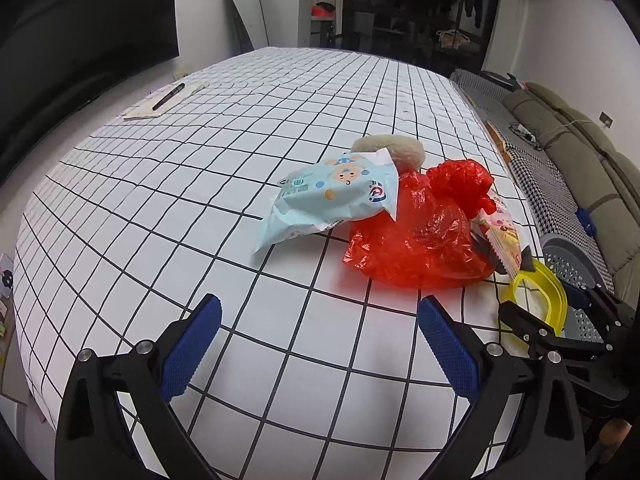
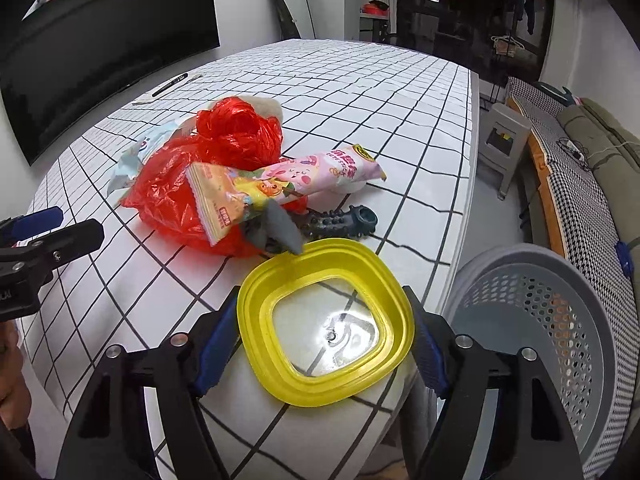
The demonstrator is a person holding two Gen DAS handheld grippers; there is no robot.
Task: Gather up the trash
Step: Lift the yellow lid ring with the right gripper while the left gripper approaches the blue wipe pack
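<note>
Yellow lid [image 2: 325,330] sits between your right gripper [image 2: 324,344] jaws at the table edge [image 2: 460,216], beside the grey basket [image 2: 560,320]; whether the pads already press it, you cannot tell. Your left gripper [image 1: 320,356] hangs spread and empty. The basket looks empty, so collection has barely begun: red bag [image 1: 416,232], blue wrapper [image 1: 332,200] and pink wrapper [image 2: 280,188] remain.

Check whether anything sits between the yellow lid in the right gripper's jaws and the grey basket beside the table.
Nothing visible does. The yellow lid lies at the table's edge between the right gripper fingers, and the grey basket stands right beside that edge, its opening unobstructed.
</note>
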